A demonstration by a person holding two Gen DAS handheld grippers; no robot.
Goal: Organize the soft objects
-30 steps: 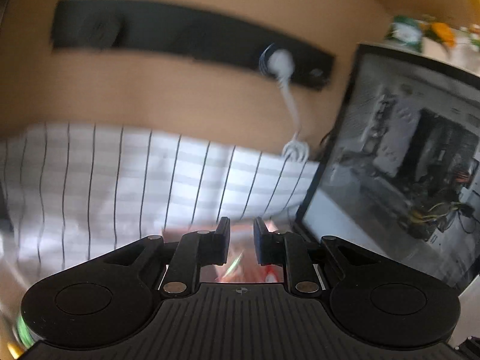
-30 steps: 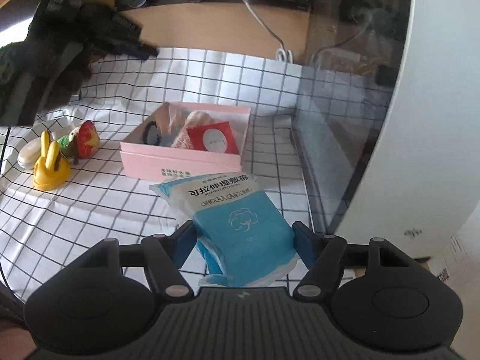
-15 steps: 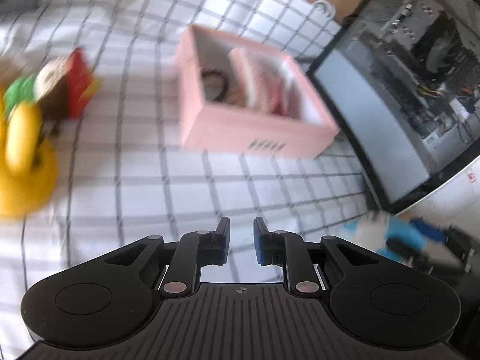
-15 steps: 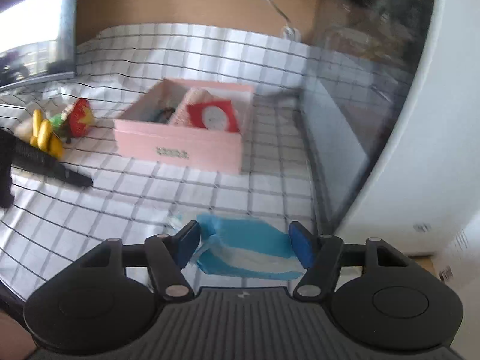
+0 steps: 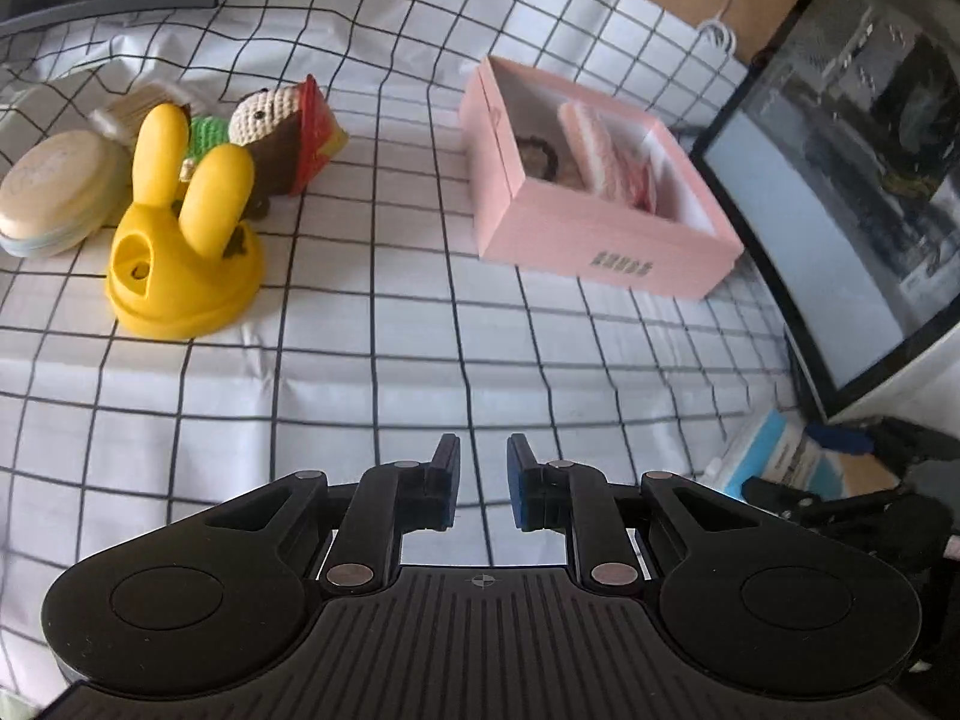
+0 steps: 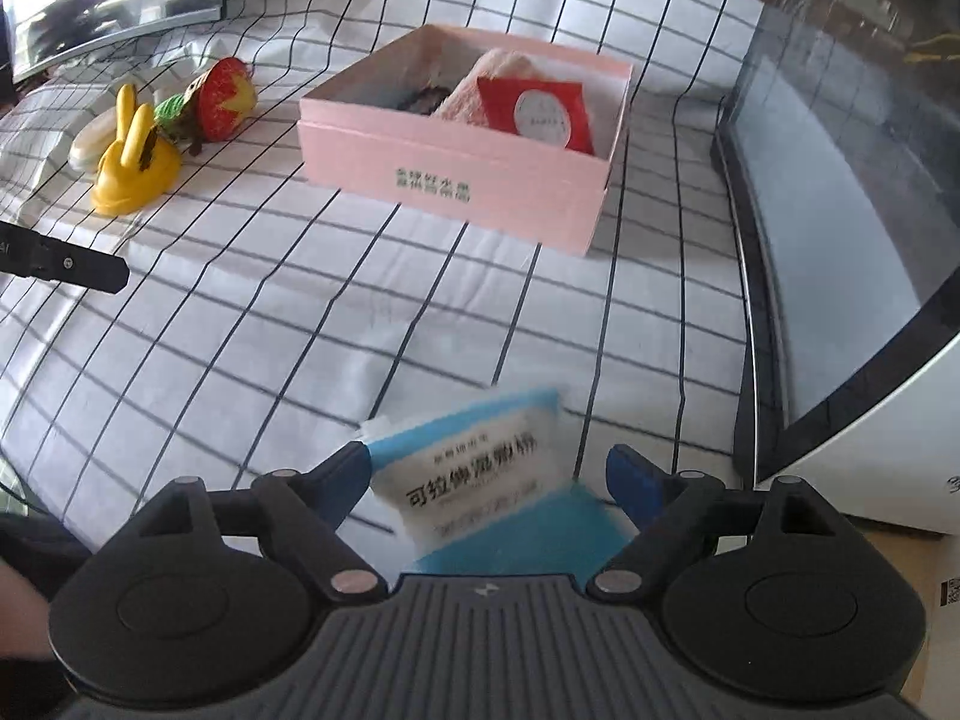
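Note:
A pink box sits on the checked cloth and holds a pink cloth roll, a red packet and a dark item. My right gripper is wide, its fingers on both sides of a blue cotton-pad pack, lifted above the cloth; the same pack shows at the right edge of the left wrist view. My left gripper is nearly shut and empty, above bare cloth. A crocheted strawberry doll lies at the left.
A yellow rabbit-shaped holder and a cream round case sit beside the doll. A glass-sided computer case stands at the right. A monitor stands at the back left.
My left gripper swung down from facing the wall to over the cloth. My right gripper lifted the blue pack off the cloth and tilted it up.

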